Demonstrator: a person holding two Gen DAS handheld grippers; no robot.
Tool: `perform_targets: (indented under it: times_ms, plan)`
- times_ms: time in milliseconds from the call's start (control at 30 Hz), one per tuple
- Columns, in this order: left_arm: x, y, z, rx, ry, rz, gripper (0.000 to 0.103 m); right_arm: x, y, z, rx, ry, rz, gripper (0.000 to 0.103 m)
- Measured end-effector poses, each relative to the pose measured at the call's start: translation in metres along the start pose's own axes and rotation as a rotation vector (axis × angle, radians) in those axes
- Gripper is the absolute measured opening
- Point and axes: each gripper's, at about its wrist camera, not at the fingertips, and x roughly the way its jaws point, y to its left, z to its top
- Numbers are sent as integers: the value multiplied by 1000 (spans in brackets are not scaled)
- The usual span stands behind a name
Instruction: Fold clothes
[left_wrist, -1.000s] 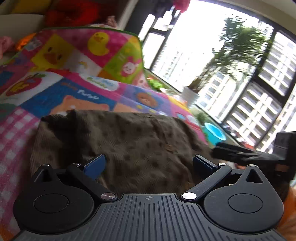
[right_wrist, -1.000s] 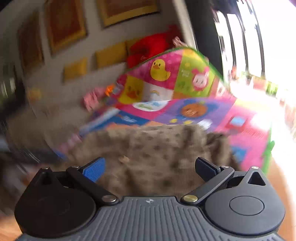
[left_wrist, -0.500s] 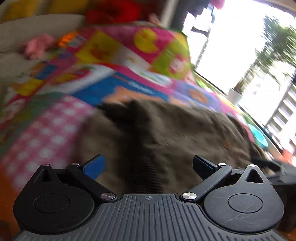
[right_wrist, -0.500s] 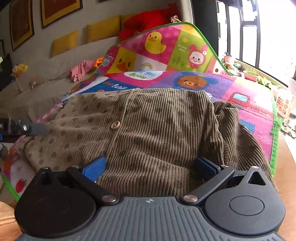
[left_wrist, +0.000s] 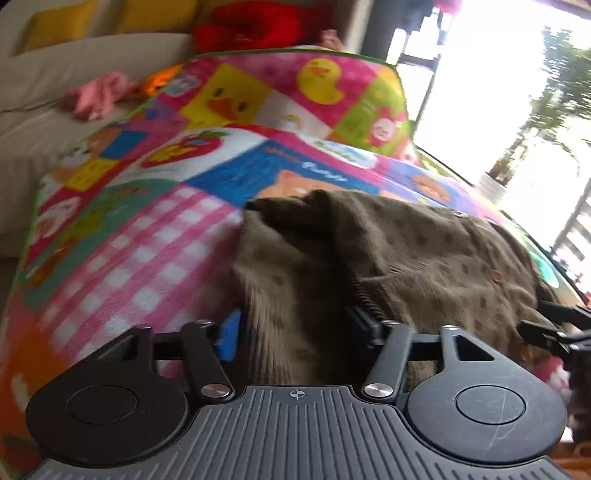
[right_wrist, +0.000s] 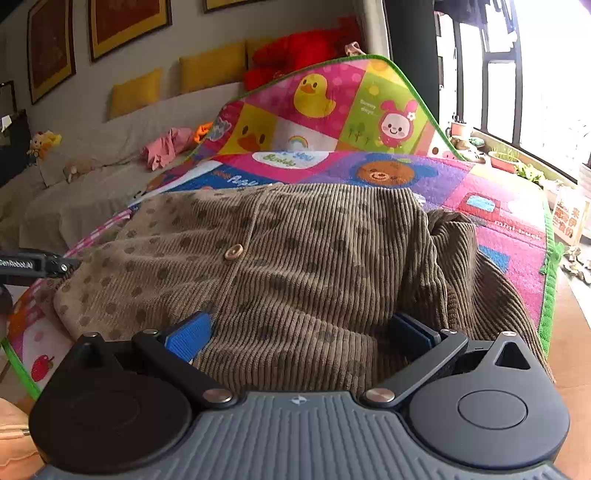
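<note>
With jaws closing on the near hem, left claw (left_wrist: 291, 334) straddling a bunched ridge of the brown dotted corduroy garment (left_wrist: 388, 258); cloth between the pads, firm pinch not yet certain. Right claw (right_wrist: 301, 334) spread wide over the same garment (right_wrist: 295, 258), fabric lying between the blue pads (right_wrist: 188, 336), no squeeze seen. Garment spread on the patchwork cartoon play mat (right_wrist: 498, 206), wooden button (right_wrist: 233, 252) toward 12 o'clock, loose sleeve heaped at 2 o'clock. Step judged: taking hold of the near edge for a first fold. Next move likely needs: both claws pinched fully, matched lift, hem carried toward 12 o'clock, sleeve tucked in first.
</note>
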Motion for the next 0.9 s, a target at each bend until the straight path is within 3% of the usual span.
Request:
perform_targets:
  times_ms: [33, 100, 167, 233, 333, 433, 533, 667, 700, 767, 833, 900]
  plan:
    - [1, 2, 2, -21, 9, -31, 42, -1, 2, 1, -10, -8, -5, 103]
    - [3, 9, 6, -98, 34, -97, 13, -9, 10, 3, -68, -50, -32, 103]
    - [4, 11, 11, -148, 49, -148, 10, -21, 24, 10, -139, -109, -19, 103]
    - [0, 1, 18, -133, 37, -168, 9, -33, 38, 18, -195, -155, 29, 103]
    - [-6, -12, 33, -125, 19, -249, 8, -35, 68, 29, -272, -137, 169, 103]
    - [-8, -23, 45, -113, 15, -299, 9, -21, 112, 26, -385, -94, 257, 103]
    - [-6, -31, 53, -113, 26, -333, 9, -7, 152, 21, -504, -105, 243, 103]
    - [-4, -41, 58, -106, 28, -369, 9, 26, 175, 18, -608, -164, 49, 103]
    - [-4, -42, 58, -106, 25, -377, 9, 34, 173, 20, -602, -150, 35, 97]
    - [-3, -47, 59, -101, 21, -379, 9, 44, 163, 26, -530, -107, 61, 77]
    - [-3, -51, 61, -90, 9, -359, 10, 45, 145, 37, -420, -84, 108, 50]
    - [-6, -54, 68, -84, -16, -337, 25, 44, 127, 47, -318, -83, 141, 38]
